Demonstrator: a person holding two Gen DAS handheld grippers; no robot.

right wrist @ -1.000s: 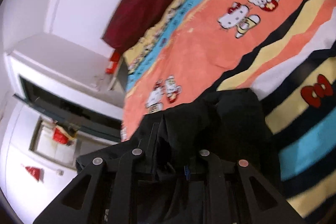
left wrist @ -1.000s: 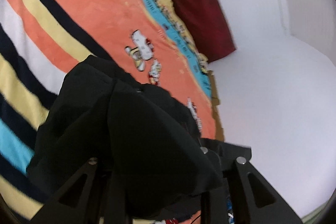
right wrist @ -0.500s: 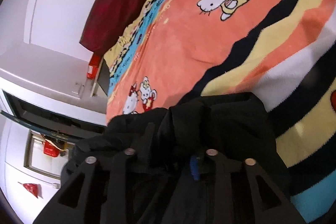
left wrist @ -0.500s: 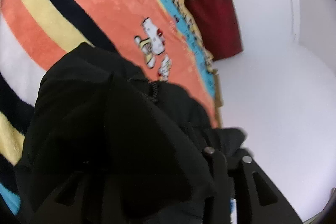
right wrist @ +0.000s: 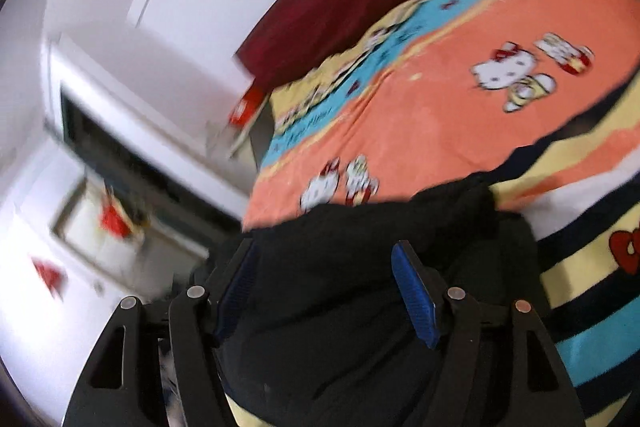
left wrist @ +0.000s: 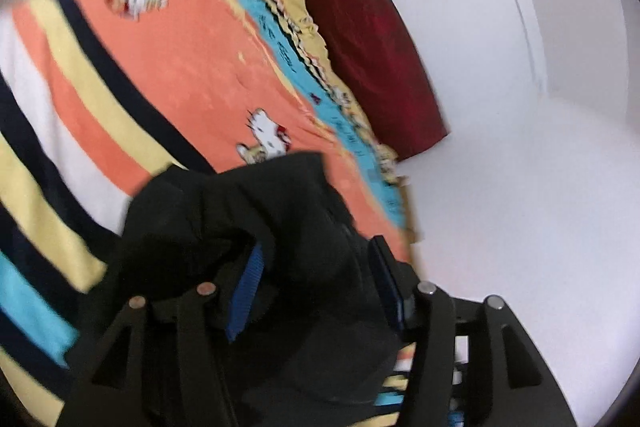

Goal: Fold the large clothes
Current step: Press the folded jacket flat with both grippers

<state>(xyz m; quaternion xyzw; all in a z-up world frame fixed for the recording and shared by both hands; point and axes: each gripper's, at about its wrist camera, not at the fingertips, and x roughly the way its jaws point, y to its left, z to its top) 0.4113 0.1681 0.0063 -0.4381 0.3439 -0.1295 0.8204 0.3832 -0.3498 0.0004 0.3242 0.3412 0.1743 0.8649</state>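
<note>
We're in a home bedroom: a bed under a striped orange cartoon-cat fleece blanket (left wrist: 192,67), a dark red pillow (left wrist: 376,59) against plain white walls (left wrist: 520,187).

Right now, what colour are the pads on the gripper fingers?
Blue. The pads show best in the right wrist view, standing out against the black garment.

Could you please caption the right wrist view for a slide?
Right gripper open over black garment on striped cartoon blanket.
</note>
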